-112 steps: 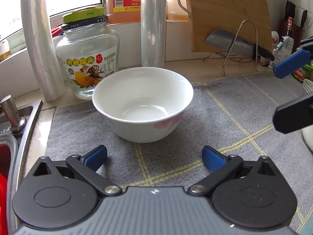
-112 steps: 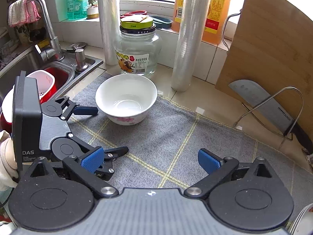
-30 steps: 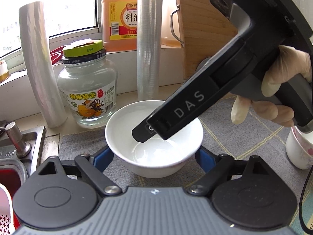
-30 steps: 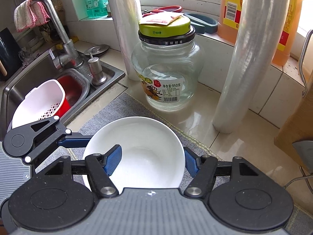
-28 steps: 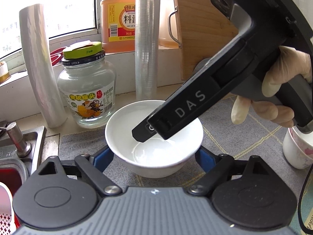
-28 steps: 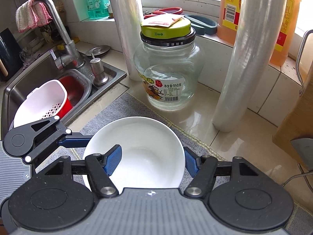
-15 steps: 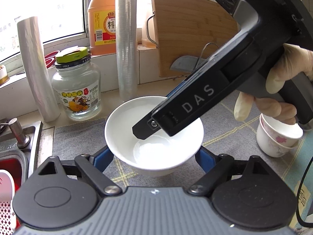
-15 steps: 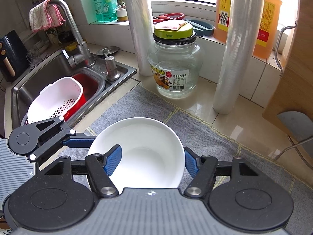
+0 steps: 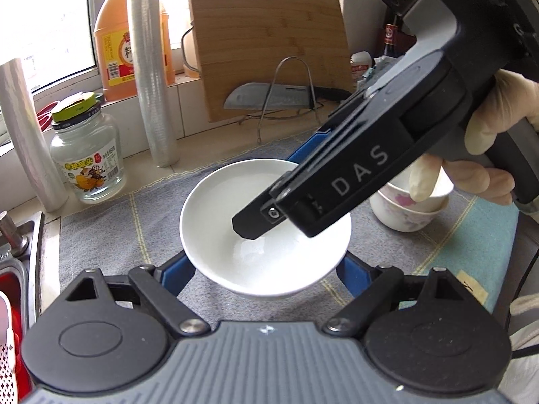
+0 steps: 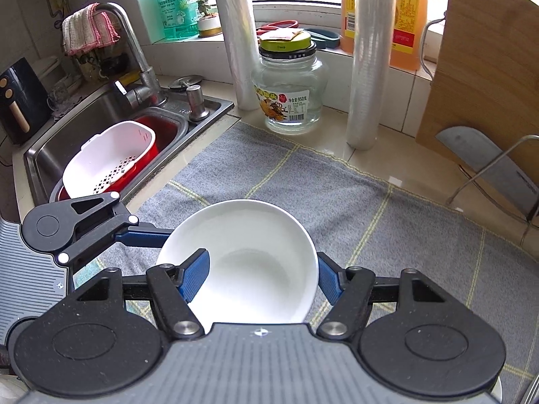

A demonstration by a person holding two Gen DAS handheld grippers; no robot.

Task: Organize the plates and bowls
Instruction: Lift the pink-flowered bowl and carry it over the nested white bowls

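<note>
Hand-held gripper [image 9: 337,198] marked "DAS" clamps white bowl [image 9: 215,235].

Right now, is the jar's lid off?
No, the yellow-green lid sits on the jar behind the bowl.

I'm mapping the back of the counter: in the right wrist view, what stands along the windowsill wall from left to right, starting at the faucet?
Faucet → thin plastic-wrap roll → glass jar → thick plastic-wrap roll → wooden cutting board.
</note>
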